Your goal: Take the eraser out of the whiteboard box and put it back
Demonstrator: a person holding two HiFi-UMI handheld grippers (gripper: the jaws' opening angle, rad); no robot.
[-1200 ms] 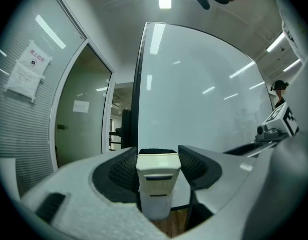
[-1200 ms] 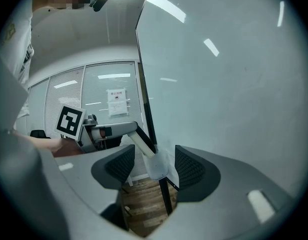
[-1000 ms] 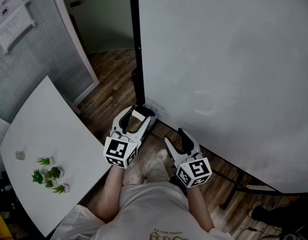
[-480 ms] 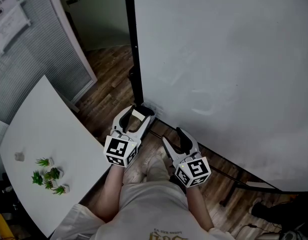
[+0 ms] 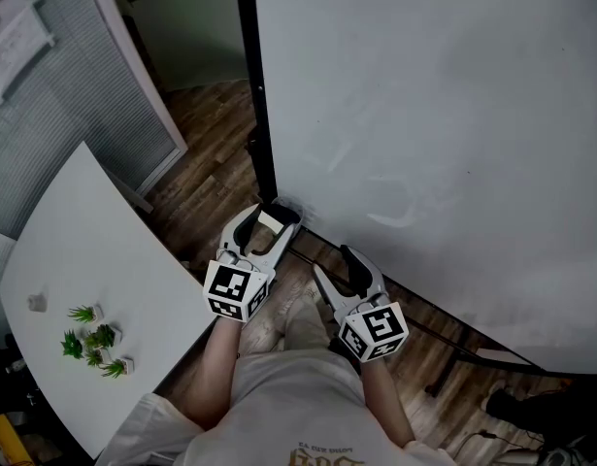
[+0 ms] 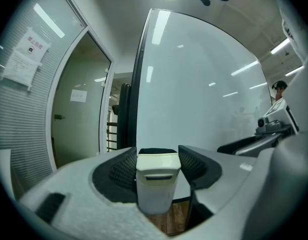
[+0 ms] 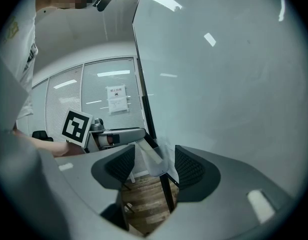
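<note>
The eraser [image 6: 155, 176] is clamped between the left gripper's [image 6: 156, 159] pads, its far end at the clear whiteboard box [image 7: 162, 161] on the whiteboard's [image 5: 424, 115] lower left corner, probably lined up to slide back in. The right gripper [image 7: 154, 165] waits just to the right, jaws apart and empty. Since a second ago the left gripper has dipped slightly, its grip unchanged.

head: steeply down | gripper views: along jaws, close | shared: whiteboard [image 5: 424, 115]
</note>
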